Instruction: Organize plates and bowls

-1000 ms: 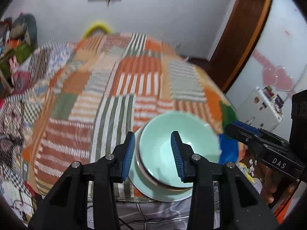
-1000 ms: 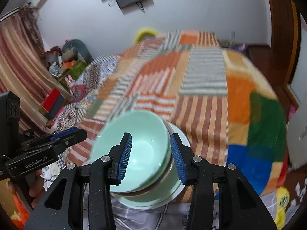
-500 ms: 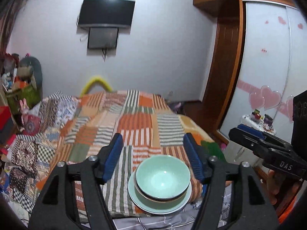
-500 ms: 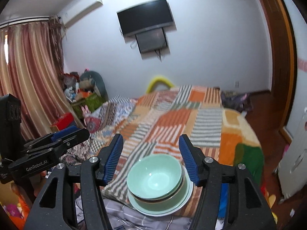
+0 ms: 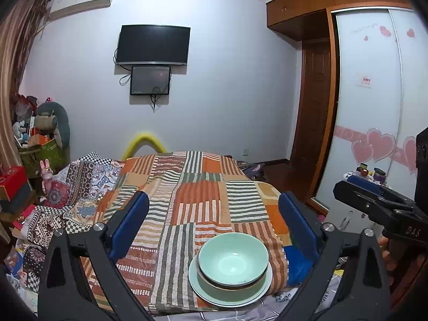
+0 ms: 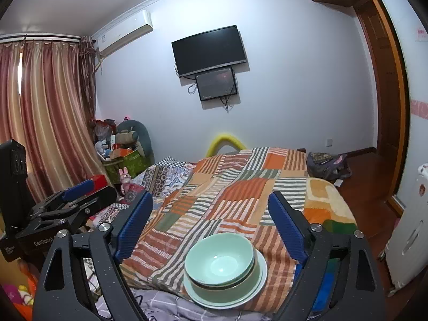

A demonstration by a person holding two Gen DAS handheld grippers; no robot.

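A pale green bowl (image 5: 233, 260) sits nested in a second green bowl, and both stand on a pale green plate (image 5: 206, 291) at the near edge of a bed with a striped patchwork blanket (image 5: 198, 200). The same stack shows in the right wrist view: bowl (image 6: 219, 259), plate (image 6: 260, 274). My left gripper (image 5: 214, 223) is open and empty, held back from and above the stack. My right gripper (image 6: 210, 223) is open and empty too, also back from the stack. Each gripper shows at the edge of the other's view.
A wall TV (image 5: 153, 45) hangs beyond the bed. A wardrobe with heart stickers (image 5: 374, 123) stands at the right. Boxes, toys and a plush (image 6: 125, 149) pile up at the left by the curtains (image 6: 45, 117). A bag (image 6: 326, 164) lies on the floor.
Both grippers have opened wide and pulled back and up from the bowls, which stay stacked on the plate. The view has risen from the blanket to the whole room.
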